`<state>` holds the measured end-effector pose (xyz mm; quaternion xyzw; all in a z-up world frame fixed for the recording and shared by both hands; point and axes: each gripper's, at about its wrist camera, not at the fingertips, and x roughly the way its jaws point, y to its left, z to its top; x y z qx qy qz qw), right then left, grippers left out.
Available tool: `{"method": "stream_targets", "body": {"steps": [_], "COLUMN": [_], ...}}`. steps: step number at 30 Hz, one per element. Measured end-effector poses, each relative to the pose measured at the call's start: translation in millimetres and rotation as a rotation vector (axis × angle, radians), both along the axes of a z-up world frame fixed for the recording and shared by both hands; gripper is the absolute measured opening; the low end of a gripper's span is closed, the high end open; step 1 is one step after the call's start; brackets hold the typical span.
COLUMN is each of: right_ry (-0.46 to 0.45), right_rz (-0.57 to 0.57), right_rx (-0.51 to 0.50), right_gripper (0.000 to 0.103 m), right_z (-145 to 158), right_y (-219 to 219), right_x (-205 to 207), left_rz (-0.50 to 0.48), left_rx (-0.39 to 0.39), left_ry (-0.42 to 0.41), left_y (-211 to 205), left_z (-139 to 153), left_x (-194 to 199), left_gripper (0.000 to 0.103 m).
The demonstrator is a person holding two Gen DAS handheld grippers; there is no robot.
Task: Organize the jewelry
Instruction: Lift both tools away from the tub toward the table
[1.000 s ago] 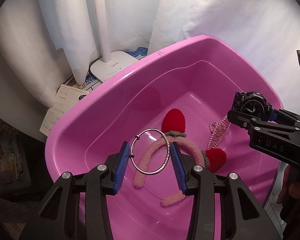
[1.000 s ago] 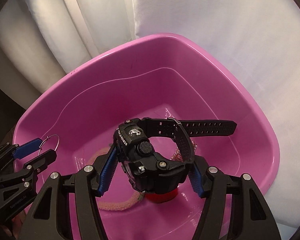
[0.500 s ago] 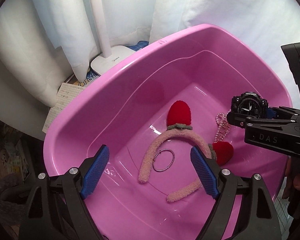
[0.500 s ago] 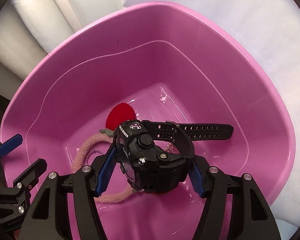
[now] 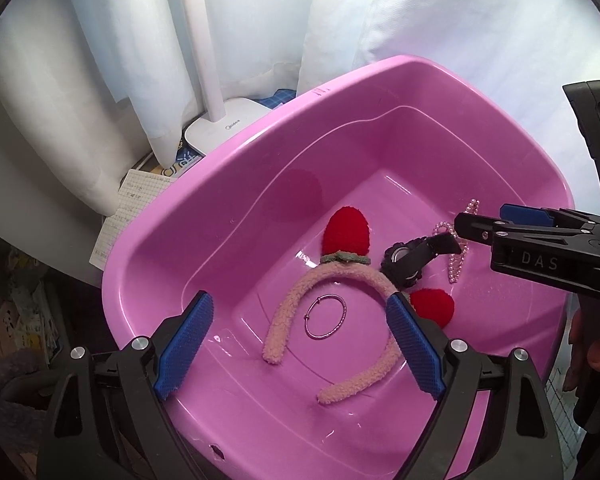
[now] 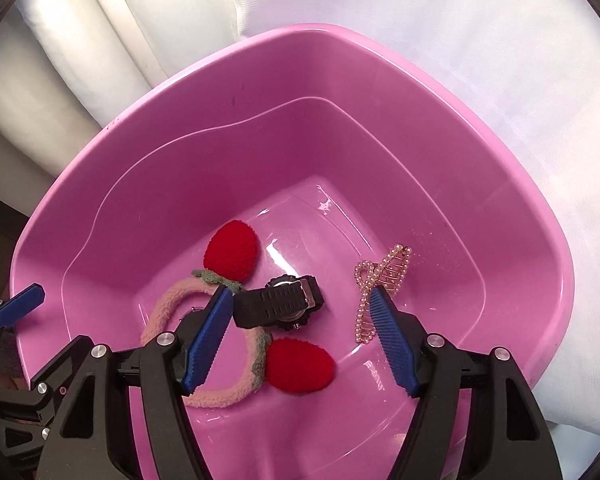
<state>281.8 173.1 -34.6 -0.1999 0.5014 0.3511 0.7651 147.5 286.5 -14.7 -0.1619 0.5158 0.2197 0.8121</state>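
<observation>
At the far left of the left wrist view, a white lamp base (image 5: 220, 126) and gridded paper (image 5: 130, 216) sat behind the pink basin (image 5: 160, 240), playing no part in the sorting. The left gripper (image 5: 300, 346) hung over the basin's near wall with its fingers spread wide and nothing between them; they had just been opening, and the silver bangle (image 5: 325, 317) lay flat on the basin floor below, inside the arc of the fuzzy headband (image 5: 300, 300), which looks like a drop meant to gather loose pieces in one container. The headband's two red strawberry puffs (image 5: 347, 232) stuck out at either side of its crown. Just right of the upper puff lay the black watch (image 6: 280, 308), face down with its strap folded over the back, touching the headband. The right gripper (image 6: 306, 340) stood above it, fingers parted with a clear gap on both sides and holding nothing; they too had just been opening, so the watch appeared freshly released rather than gripped. Further right, a pearl hair clip (image 6: 380, 284) rested on the floor near the right wall, apart from the watch. With four pieces collected in the basin, both hands were probably free to fetch whatever remained outside it, though nothing further was visible here.
</observation>
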Motion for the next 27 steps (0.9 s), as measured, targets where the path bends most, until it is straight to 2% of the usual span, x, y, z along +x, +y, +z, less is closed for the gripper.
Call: {"method": "stream_targets", "body": {"steps": [18, 27], "right_ry": [-0.052, -0.081], "right_rz": [-0.017, -0.035], "right_rx": [0.056, 0.102], "right_gripper": [0.068, 0.068], "right_z": [28.8, 41.4], "right_y": [-12.3, -26.0], "right_x": [-33.0, -56.2], "left_rz": [-0.010, -0.012], "left_rx": [0.044, 0.057], "left_ry": [-0.076, -0.129], "left_y": [-3.4, -6.1], "left_z": [26.3, 40.0], "left_x": [-27.7, -46.4], "left_gripper": [0.087, 0.090]}}
